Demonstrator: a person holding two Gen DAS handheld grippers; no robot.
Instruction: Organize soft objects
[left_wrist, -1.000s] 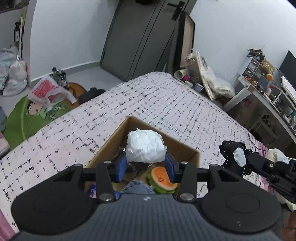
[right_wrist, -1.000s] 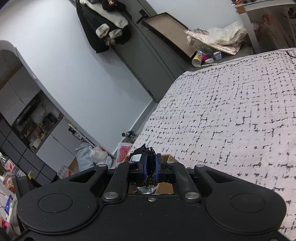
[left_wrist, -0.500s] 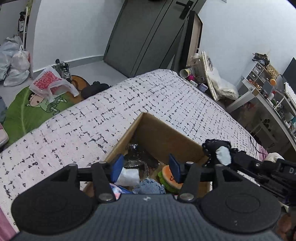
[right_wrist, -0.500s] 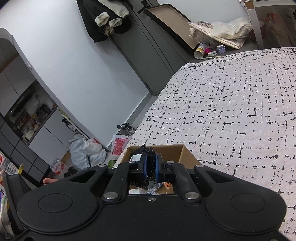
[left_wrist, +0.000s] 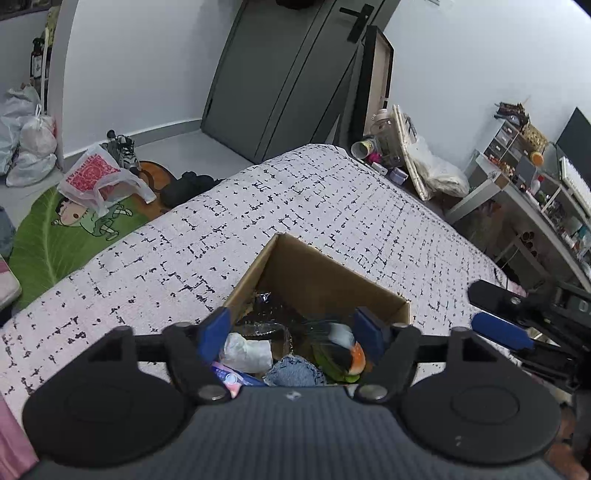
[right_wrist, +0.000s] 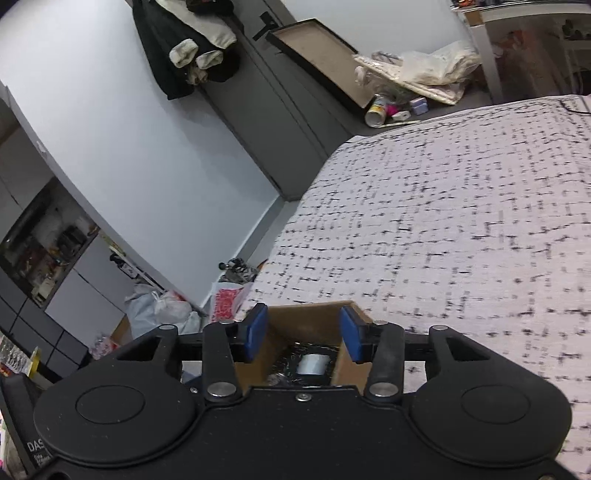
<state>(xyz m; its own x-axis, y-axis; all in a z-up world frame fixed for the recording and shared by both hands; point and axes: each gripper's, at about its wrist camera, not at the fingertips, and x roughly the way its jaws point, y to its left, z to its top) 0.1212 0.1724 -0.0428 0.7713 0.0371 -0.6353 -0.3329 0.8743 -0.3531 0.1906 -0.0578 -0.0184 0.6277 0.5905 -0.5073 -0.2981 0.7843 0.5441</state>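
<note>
A brown cardboard box (left_wrist: 314, 273) sits on the white black-flecked bed cover (left_wrist: 258, 218). Inside it lie a white crumpled bundle (left_wrist: 245, 351), a blue denim piece (left_wrist: 295, 373), a watermelon plush (left_wrist: 351, 360) and a black netted item with a white tag (left_wrist: 332, 330). My left gripper (left_wrist: 293, 330) is open and empty just above the box. My right gripper (right_wrist: 303, 332) is open and empty over the box (right_wrist: 303, 314); the black item with its white tag (right_wrist: 313, 363) lies below it. The right gripper also shows in the left wrist view (left_wrist: 498, 332).
The bed edge drops to a floor with a green cartoon mat (left_wrist: 55, 236), a plastic bag (left_wrist: 96, 177) and shoes. A cluttered desk (left_wrist: 535, 206) stands at the right. A grey door (left_wrist: 280, 74) and a leaning frame (right_wrist: 317, 55) are beyond the bed.
My left gripper let go of the white bundle, which dropped into the box, and opened wider. My right gripper opened and released the black netted item into the box.
</note>
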